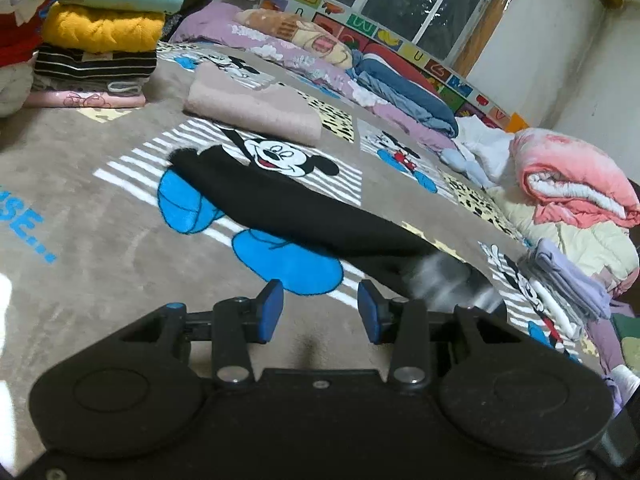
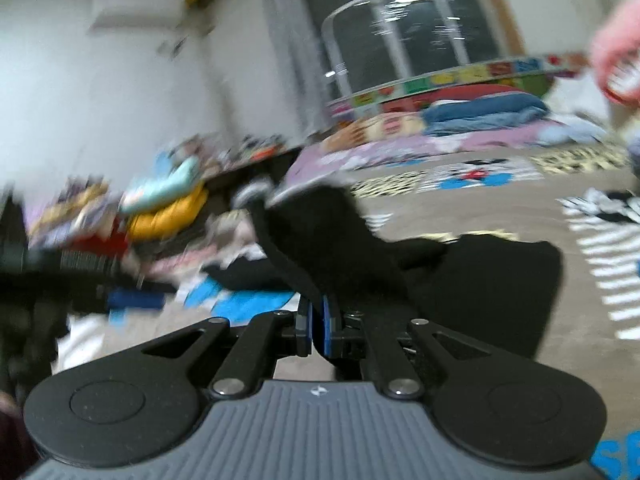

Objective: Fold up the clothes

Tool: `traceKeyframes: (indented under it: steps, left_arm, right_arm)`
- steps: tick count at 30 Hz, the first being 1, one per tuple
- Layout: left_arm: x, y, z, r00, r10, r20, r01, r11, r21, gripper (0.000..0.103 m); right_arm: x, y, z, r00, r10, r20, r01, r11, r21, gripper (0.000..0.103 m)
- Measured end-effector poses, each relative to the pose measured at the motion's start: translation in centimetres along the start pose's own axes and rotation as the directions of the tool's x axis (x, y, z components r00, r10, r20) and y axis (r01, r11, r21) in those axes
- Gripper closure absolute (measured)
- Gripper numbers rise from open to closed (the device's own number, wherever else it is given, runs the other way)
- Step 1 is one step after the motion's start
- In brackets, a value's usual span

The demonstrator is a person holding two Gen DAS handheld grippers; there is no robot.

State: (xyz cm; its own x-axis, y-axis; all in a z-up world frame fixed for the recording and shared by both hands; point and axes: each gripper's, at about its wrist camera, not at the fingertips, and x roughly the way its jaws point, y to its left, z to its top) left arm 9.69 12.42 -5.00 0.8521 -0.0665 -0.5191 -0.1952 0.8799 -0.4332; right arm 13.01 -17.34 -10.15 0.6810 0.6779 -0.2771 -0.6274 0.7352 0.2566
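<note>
A black garment (image 1: 280, 204) lies stretched across the grey cartoon-mouse blanket (image 1: 100, 240). My left gripper (image 1: 320, 312) hovers low over the blanket just short of the garment's near edge, open, with nothing between its blue pads (image 1: 270, 312). At the garment's right end a grey motion blur marks my right gripper (image 1: 452, 280). In the right wrist view, which is smeared by motion, my right gripper (image 2: 318, 320) is shut on a fold of the black garment (image 2: 480, 280). The cloth rises from between the jaws and drapes away to the right.
A stack of folded clothes (image 1: 100, 28) stands at the far left, with a folded beige piece (image 1: 256, 100) beyond the garment. A pink quilt (image 1: 572, 184) and folded lilac cloth (image 1: 568, 280) sit at the right. Bedding (image 1: 400, 92) lines the window side.
</note>
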Motion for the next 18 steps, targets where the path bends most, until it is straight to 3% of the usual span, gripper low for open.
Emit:
traceKeyframes:
  steps: [4, 11, 15, 18]
  left_arm:
    - [-0.6, 0.4, 0.1, 1.0, -0.012, 0.007, 0.013, 1.0, -0.005, 0.064]
    - [-1.3, 0.3, 0.5, 0.999, -0.032, 0.019, 0.032, 0.999, 0.018, 0.064]
    - [-1.8, 0.0, 0.6, 0.999, -0.032, 0.027, 0.031, 0.998, 0.048, 0.064]
    - [-2.2, 0.1, 0.8, 0.999, -0.03, 0.034, 0.028, 0.998, 0.057, 0.064]
  right_arm:
    - [0.8, 3.5, -0.6, 0.997, 0.045, -0.061, -0.053, 0.99, -0.128, 0.096]
    - [1.9, 9.6, -2.3, 0.973, 0.144, -0.182, -0.194, 0.935, -0.297, 0.096]
    - [2.4, 12.1, -3.3, 0.956, 0.178, -0.232, -0.25, 0.911, -0.329, 0.096]
    - [2.6, 13.2, -3.4, 0.944, 0.217, -0.247, -0.286, 0.912, -0.292, 0.096]
